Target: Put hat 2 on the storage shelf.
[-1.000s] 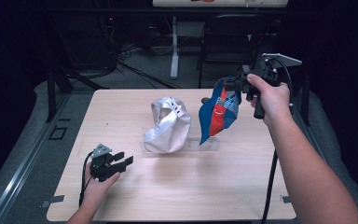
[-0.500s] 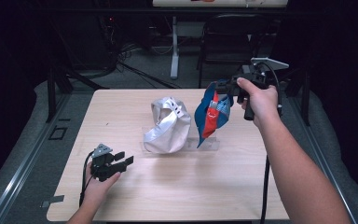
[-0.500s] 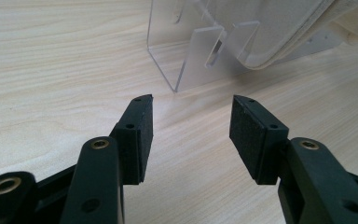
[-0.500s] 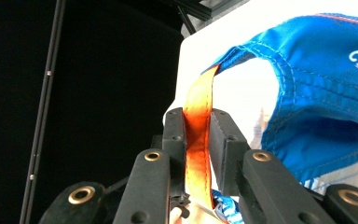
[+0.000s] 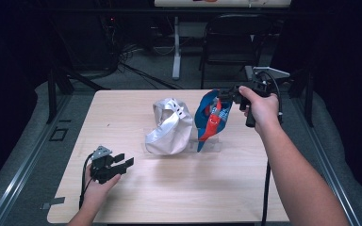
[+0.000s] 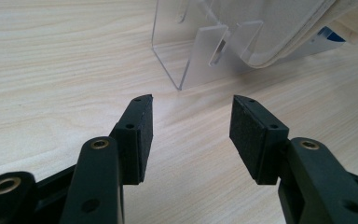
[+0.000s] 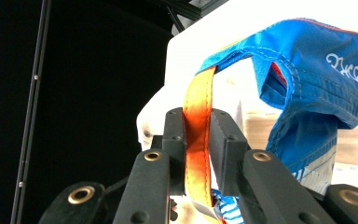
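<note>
Two caps stand on a clear stand (image 5: 181, 147) near the middle of the table (image 5: 122, 108): a white cap (image 5: 169, 128) at the left and a blue cap (image 5: 212, 117) just beside it at the right. The right gripper (image 5: 222, 94) is clenched on the orange strap (image 7: 196, 135) of the blue cap. The left gripper (image 5: 122, 162) rests at the near left, jaws released, well apart from the caps.
</note>
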